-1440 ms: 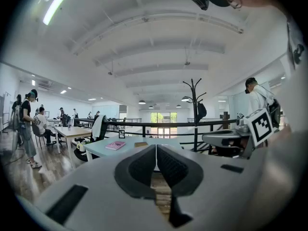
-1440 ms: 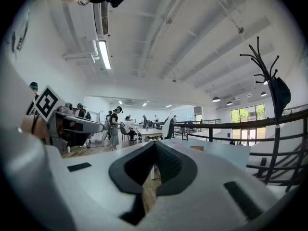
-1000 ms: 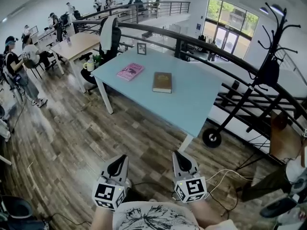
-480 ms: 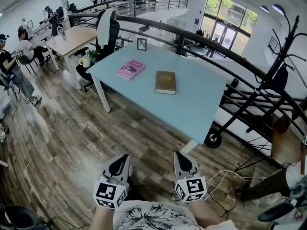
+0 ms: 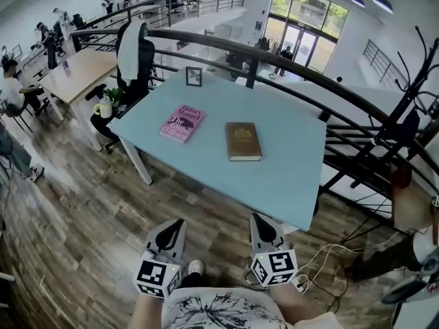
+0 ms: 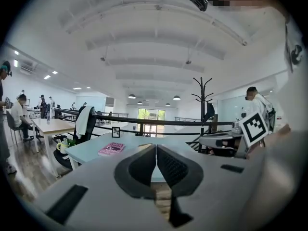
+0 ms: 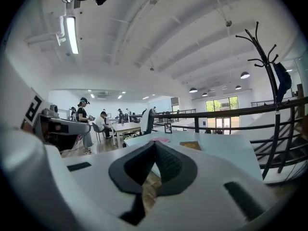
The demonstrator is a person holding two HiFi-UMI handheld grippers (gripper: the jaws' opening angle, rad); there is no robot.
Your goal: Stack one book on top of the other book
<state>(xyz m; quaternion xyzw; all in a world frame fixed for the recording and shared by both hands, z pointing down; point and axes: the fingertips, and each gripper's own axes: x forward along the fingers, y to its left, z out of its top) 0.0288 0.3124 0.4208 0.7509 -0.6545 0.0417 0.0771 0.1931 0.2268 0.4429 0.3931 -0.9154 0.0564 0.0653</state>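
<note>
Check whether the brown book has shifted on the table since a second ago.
No. The brown book keeps its spot right of the pink book on the table.

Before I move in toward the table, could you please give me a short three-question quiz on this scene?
1. True or false: the pink book and the brown book lie apart on the light blue table.
2. Which stands near the table's far edge? A) laptop B) small picture frame C) lamp
3. Fill in: the left gripper and the right gripper are both ____ and hold nothing.
Key: 1 true; 2 B; 3 shut.
</note>
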